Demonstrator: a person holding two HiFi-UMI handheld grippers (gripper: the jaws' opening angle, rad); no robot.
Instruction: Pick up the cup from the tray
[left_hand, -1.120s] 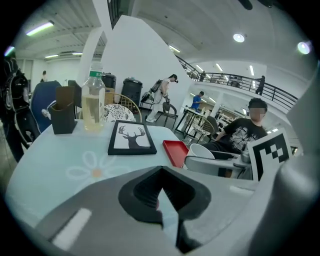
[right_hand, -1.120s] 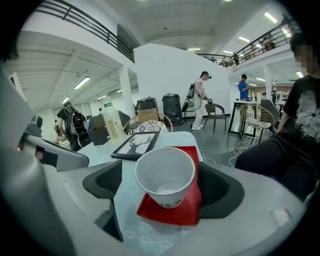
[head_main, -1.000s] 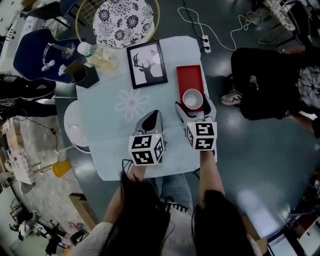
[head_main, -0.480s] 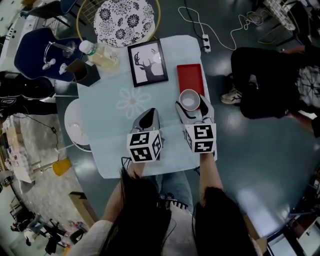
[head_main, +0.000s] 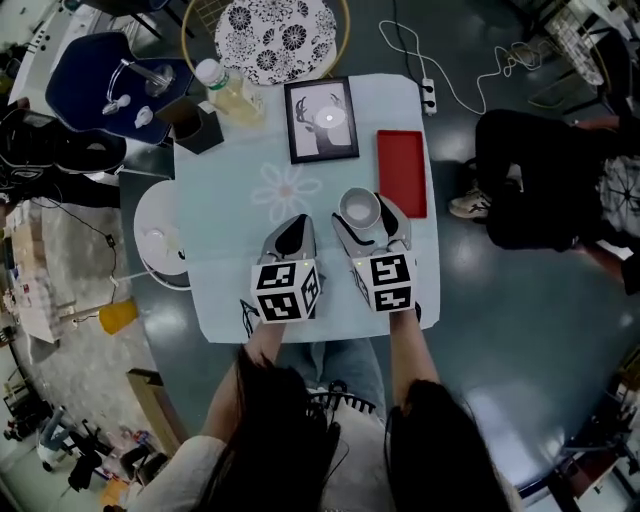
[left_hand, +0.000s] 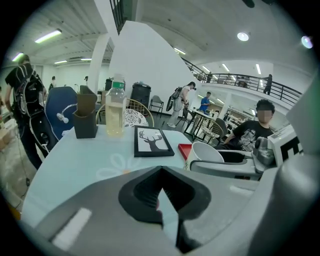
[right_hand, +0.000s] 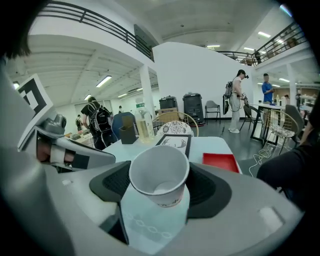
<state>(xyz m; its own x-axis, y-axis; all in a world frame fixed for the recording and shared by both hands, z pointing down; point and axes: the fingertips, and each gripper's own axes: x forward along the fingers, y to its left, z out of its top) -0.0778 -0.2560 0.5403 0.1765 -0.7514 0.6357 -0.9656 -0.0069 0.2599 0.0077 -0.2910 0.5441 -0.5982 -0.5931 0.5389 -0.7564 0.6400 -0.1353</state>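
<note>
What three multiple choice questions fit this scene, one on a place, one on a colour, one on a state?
1. Where is the cup? A) on the picture frame B) between the jaws of the right tool C) beside the bottle
2. What colour is the tray? A) red B) blue C) green
3. How do the jaws of the left tool stand? A) wide apart B) closed on the cup C) together, holding nothing
Answers: 1 B, the right gripper view shows both jaws against its sides; 2 A, it shows red in the head view; 3 C, the left gripper view shows their tips meeting.
</note>
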